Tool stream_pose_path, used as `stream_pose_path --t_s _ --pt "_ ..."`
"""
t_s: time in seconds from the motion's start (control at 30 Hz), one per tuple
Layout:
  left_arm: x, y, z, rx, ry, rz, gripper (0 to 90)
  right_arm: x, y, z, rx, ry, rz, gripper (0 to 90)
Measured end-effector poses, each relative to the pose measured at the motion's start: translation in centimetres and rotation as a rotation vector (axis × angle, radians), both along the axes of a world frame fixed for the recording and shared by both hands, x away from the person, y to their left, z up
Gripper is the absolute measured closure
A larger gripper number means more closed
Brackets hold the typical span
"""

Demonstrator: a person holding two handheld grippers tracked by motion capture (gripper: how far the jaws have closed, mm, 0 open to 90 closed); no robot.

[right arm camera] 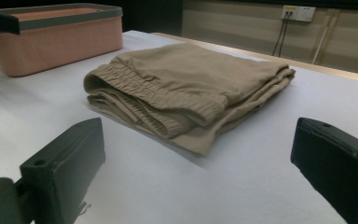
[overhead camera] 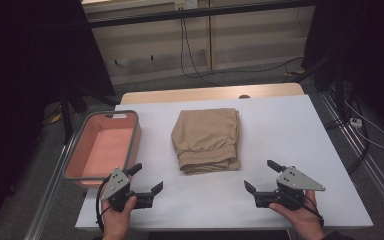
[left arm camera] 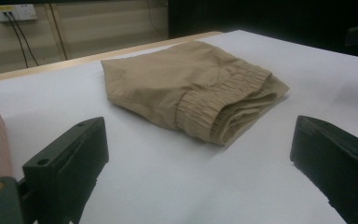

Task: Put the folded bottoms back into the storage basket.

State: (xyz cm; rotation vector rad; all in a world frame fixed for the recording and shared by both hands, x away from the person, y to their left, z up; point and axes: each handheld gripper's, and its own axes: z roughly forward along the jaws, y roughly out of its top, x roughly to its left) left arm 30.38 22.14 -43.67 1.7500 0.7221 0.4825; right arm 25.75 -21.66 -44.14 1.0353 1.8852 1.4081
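Leftmost on the white worktop [overhead camera: 280,125] sits a pink basket [overhead camera: 80,145] with a grey rim, its long side running along the left edge of the sheet; it looks hollow and bare inside as seen from the high view. Just in front of its near corner, the left gripper [overhead camera: 148,178] hovers low over the worktop in the person's left hand [overhead camera: 116,219], its two black jaws spread wide apart with nothing between them. One jaw tip lies close beside the basket's near right corner, though I cannot tell whether it touches. In the left gripper view the jaws frame bare white surface, and the folded garment lies beyond them.

Next, near the middle of the worktop, lie the folded tan trousers [overhead camera: 207,140], a neat rectangular stack with the gathered elastic waistband turned toward the person. They rest flat, apart from the basket and well apart from both grippers. In the right gripper view the layers of the fold show at the near edge, and the basket stands behind them to the left.

Farther right, the right gripper [overhead camera: 260,176] is held by the person's right hand [overhead camera: 300,217] near the front of the worktop. Its jaws likewise stand wide apart and hold nothing, pointing toward the trousers. A grey three-cornered plate sits on top of each gripper.
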Motion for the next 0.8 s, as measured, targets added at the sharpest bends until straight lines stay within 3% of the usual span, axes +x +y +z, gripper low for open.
stream_pose_path --t_s 0.2,0.4,0.8 --pt "0.0 -0.1 -0.1 0.009 0.017 0.012 4.4 0.5 1.2 0.1 -0.02 -0.002 0.047 2.9" --pt "-0.2 -0.4 -0.1 0.003 0.026 -0.007 4.5 1.0 2.7 -0.1 -0.037 0.006 0.097 2.9" --pt "-0.1 -0.4 -0.1 0.029 0.021 -0.013 4.5 3.1 5.0 0.3 -0.064 0.069 0.155 2.8"
